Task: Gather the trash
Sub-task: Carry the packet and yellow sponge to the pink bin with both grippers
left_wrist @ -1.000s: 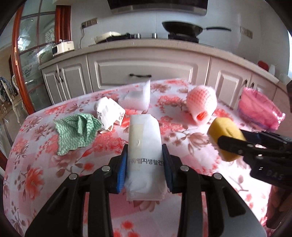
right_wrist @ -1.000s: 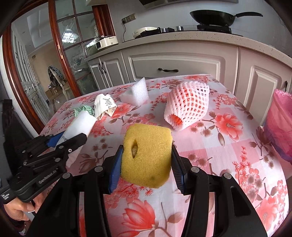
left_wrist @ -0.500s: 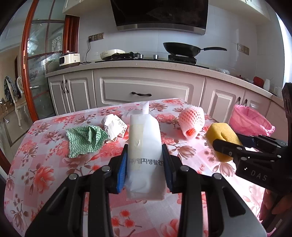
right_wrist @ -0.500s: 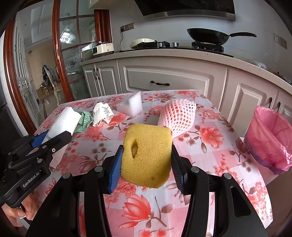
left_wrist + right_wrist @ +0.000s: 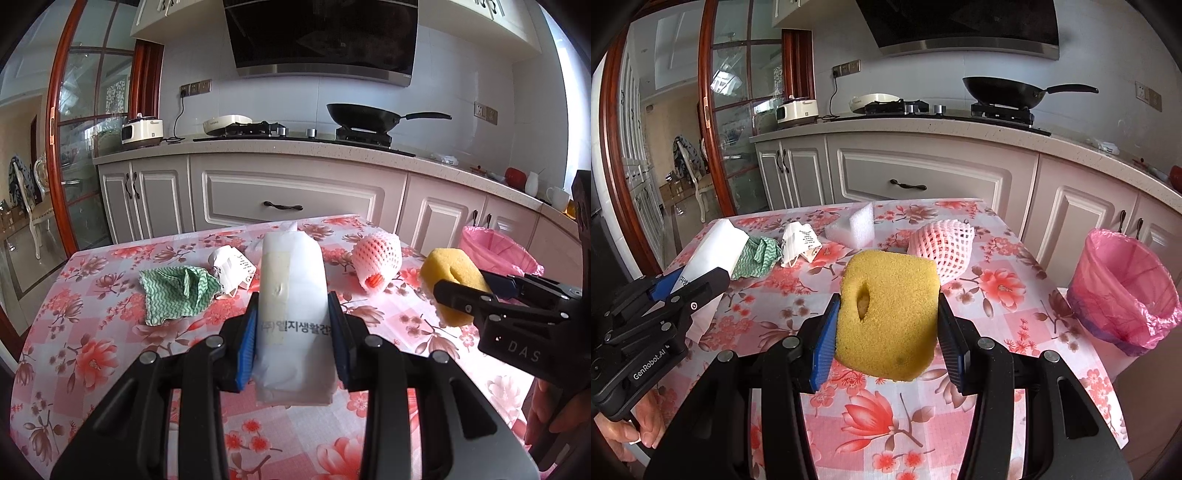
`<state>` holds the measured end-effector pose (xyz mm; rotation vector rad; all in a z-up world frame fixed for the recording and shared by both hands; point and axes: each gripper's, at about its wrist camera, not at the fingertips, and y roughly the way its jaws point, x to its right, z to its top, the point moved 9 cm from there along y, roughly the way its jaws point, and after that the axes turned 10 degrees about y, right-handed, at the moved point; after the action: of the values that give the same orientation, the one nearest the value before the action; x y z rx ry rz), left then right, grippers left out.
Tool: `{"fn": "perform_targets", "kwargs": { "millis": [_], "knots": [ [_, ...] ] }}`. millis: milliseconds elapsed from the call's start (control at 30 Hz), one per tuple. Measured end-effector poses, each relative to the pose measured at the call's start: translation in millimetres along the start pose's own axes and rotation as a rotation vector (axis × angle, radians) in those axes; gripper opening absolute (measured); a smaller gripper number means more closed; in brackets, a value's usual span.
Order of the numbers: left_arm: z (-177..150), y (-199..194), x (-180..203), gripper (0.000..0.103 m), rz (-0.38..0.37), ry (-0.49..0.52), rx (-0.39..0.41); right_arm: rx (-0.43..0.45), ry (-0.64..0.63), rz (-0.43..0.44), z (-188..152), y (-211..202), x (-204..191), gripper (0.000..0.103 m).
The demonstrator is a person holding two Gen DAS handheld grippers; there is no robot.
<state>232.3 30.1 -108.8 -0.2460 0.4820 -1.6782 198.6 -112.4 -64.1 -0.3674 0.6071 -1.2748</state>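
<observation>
My left gripper (image 5: pixel 292 332) is shut on a white plastic packet (image 5: pixel 291 295) with black print, held above the floral table. In the right wrist view the same packet (image 5: pixel 714 247) shows at the left, in the left gripper (image 5: pixel 690 280). My right gripper (image 5: pixel 886 332) is shut on a yellow sponge (image 5: pixel 888 314) with a hole in it; in the left wrist view that sponge (image 5: pixel 450 277) appears at the right. A bin lined with a pink bag (image 5: pixel 1123 291) stands off the table's right edge. On the table lie a pink foam fruit net (image 5: pixel 942 247), a white foam block (image 5: pixel 853 229), a crumpled white mask (image 5: pixel 799 243) and a green cloth (image 5: pixel 177 295).
The floral tablecloth (image 5: pixel 1008 295) covers a small table in front of white kitchen cabinets (image 5: pixel 295 199). A worktop behind carries a hob with a black pan (image 5: pixel 365 116) and a small appliance (image 5: pixel 142 131). A glass door with a red frame (image 5: pixel 709 110) stands at the left.
Both grippers have risen and drawn back from the table with their loads; the table items look smaller and lower, and the bin has come fully into the right wrist view.
</observation>
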Motion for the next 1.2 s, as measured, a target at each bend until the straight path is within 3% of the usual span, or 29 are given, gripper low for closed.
{"fn": "perform_targets", "kwargs": {
  "millis": [367, 567, 867, 1200],
  "knots": [
    [16.0, -10.6, 12.3, 0.034, -0.024, 0.017, 0.037, 0.044, 0.019, -0.027, 10.4, -18.1, 11.8, 0.048],
    [35.1, -1.3, 38.0, 0.034, -0.069, 0.051, 0.059, 0.078, 0.057, -0.069, 21.4, -24.8, 37.7, 0.048],
    [79.1, 32.0, 108.0, 0.034, -0.177, 0.135, 0.104, 0.192, 0.132, -0.161, 57.1, -48.5, 110.3, 0.048],
    [137.3, 80.5, 212.9, 0.034, -0.332, 0.166, 0.167, 0.291, 0.212, -0.306, 86.7, -77.1, 223.7, 0.048]
  ]
}}
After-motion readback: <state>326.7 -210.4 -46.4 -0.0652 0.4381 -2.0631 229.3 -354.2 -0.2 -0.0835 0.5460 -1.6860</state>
